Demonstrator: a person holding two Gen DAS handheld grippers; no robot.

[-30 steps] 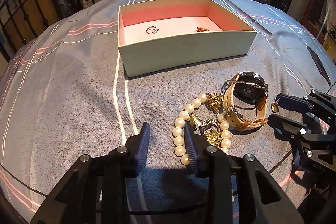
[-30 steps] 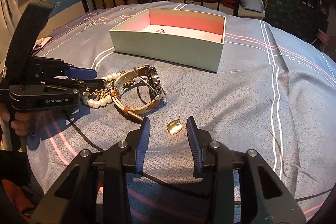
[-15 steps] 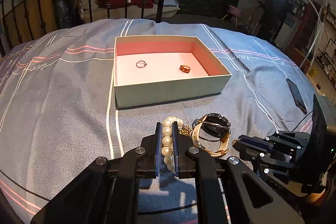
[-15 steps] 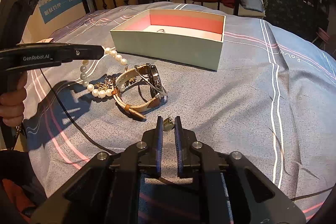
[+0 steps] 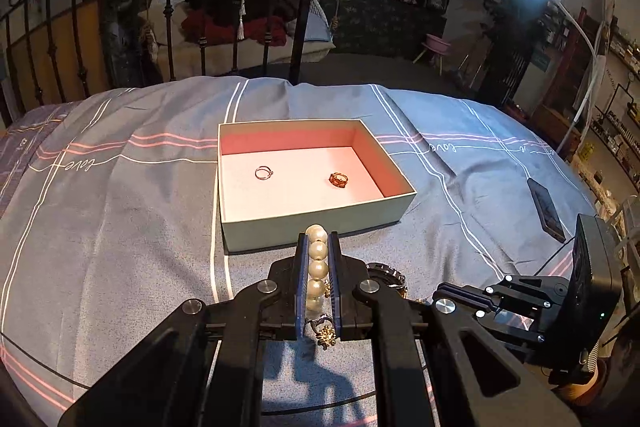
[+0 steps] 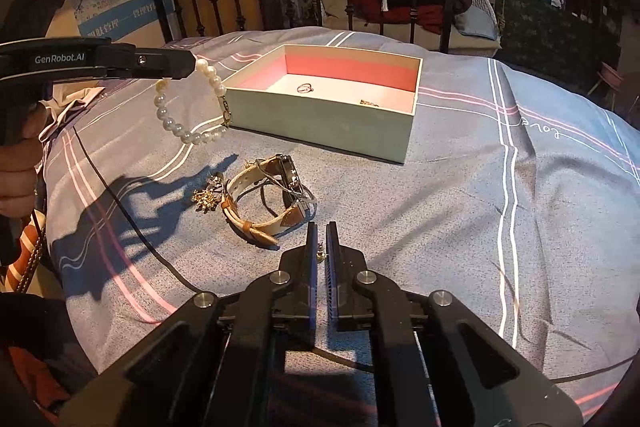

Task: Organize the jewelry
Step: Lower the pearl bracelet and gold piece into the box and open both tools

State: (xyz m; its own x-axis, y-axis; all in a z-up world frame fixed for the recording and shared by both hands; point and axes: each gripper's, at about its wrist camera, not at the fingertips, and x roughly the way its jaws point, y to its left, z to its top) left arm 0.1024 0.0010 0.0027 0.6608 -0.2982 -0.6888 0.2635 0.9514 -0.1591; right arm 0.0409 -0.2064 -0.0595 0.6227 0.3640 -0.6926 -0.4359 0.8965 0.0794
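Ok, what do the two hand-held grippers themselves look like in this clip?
Both are matte black, angular frames with silver screws at the pivots and flat, ribbed blue pads on the fingers. The left hand-held gripper carries white "GenRobot.AI" lettering on its side, with a thin black cable trailing beneath it. The right hand-held gripper has the same build, and in the left wrist view a boxy black housing with a small green light.

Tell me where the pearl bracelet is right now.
The pearl bracelet hangs clamped in the left gripper, above the bedspread at the right wrist view's left, just left of the box.
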